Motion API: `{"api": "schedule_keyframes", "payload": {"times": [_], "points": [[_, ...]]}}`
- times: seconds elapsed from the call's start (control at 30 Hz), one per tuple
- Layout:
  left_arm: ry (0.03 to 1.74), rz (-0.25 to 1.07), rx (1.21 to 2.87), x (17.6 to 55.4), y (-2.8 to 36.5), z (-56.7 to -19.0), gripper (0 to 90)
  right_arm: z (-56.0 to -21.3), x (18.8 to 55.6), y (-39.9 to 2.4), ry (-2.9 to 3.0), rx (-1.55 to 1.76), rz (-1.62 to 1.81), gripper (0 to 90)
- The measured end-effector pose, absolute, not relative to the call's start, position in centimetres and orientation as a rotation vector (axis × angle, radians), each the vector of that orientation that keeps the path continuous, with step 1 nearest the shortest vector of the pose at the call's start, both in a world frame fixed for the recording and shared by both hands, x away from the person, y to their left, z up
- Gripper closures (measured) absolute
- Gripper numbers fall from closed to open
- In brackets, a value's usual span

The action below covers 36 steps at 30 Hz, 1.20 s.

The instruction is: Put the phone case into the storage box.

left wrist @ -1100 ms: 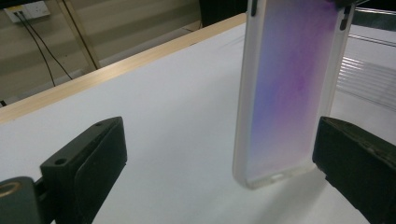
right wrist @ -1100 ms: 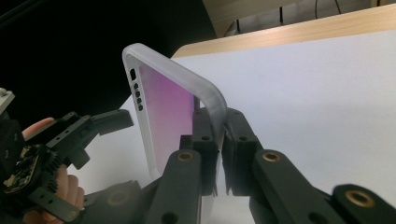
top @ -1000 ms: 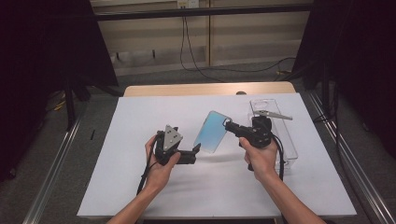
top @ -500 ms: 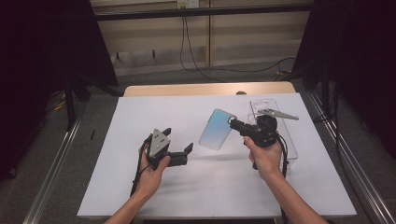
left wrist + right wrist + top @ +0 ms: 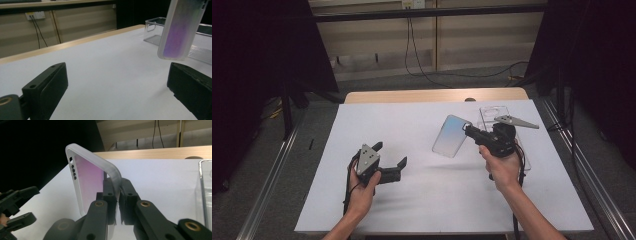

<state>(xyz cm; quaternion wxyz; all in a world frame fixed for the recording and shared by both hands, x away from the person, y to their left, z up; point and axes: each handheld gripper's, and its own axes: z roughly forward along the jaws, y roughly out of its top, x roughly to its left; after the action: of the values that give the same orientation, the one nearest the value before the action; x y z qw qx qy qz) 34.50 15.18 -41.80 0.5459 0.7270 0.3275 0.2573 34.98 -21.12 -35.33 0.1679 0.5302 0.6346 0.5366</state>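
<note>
A frosted translucent phone case (image 5: 451, 136) with a pink-blue sheen hangs tilted above the white table (image 5: 412, 120). My right gripper (image 5: 469, 131) is shut on its edge; in the right gripper view the pads of the right gripper (image 5: 117, 195) pinch the rim of the case (image 5: 87, 177). My left gripper (image 5: 389, 153) lies low at the left of the table, apart from the case. Its jaws have just been opening and hold nothing. From the left gripper (image 5: 120, 85), the case (image 5: 178, 30) shows ahead, up and to the right.
A clear plastic tray (image 5: 492, 112) stands at the right of the table, just behind the right hand; it also appears as the tray (image 5: 155, 25) and the tray (image 5: 203, 190). A wooden table edge (image 5: 432, 95) runs along the back, with cables beyond.
My left hand has drawn back to the left, away from the case, and its jaws stand wider. The right gripper keeps the case and has shifted slightly right.
</note>
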Motion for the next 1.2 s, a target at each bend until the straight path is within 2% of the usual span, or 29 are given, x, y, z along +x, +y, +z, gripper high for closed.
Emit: {"api": "schedule_keyframes", "payload": {"times": [0.3, 0.83, 1.2], "points": [[0.765, 0.623, 1.726, 33.1, 17.2, -42.0, 2.7, -35.1, 34.9, -22.4, 1.757, 1.503, 1.488, 84.8], [0.841, 0.664, 1.682, 31.8, 21.0, -42.3, 2.5, -34.8, 35.1, -23.5, 1.721, 1.476, 1.451, 84.8], [0.875, 0.679, 1.67, 30.7, 23.2, -42.7, 2.7, -33.5, 35.4, -24.9, 1.697, 1.456, 1.426, 84.8]]}}
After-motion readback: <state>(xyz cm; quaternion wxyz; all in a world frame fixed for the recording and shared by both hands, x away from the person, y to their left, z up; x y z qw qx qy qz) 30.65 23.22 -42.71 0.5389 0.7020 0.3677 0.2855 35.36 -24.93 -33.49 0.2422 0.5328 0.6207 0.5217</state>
